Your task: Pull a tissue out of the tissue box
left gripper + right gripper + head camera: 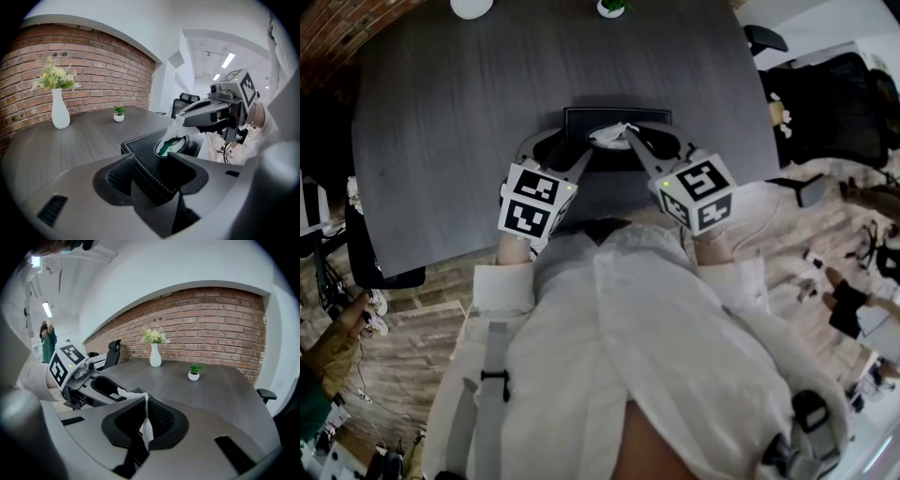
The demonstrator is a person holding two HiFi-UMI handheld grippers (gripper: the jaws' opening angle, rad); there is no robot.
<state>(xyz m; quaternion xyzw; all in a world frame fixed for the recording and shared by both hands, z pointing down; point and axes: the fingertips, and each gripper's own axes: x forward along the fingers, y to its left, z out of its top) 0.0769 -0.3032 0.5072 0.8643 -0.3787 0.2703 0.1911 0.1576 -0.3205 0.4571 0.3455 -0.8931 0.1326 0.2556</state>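
On grey wood table [441, 141], clamped crosswise black leather tissue box [581, 122] in left gripper [152, 164]. Pinched upward-stretched white tissue [146, 427] in right gripper [143, 404].

A grey table [441, 141] spreads out ahead of the left gripper [551, 155] and right gripper [630, 139]. Far beyond them, by a brick wall [211, 329], stands a white vase [155, 356] of flowers. A small potted plant [193, 373] sits to its right. A black office chair [844, 103] is off to the right gripper's side.

Left tool [558, 153] grips the tissue box [581, 120]; right tool [630, 141] pinches the tissue [607, 136], both angled downward.
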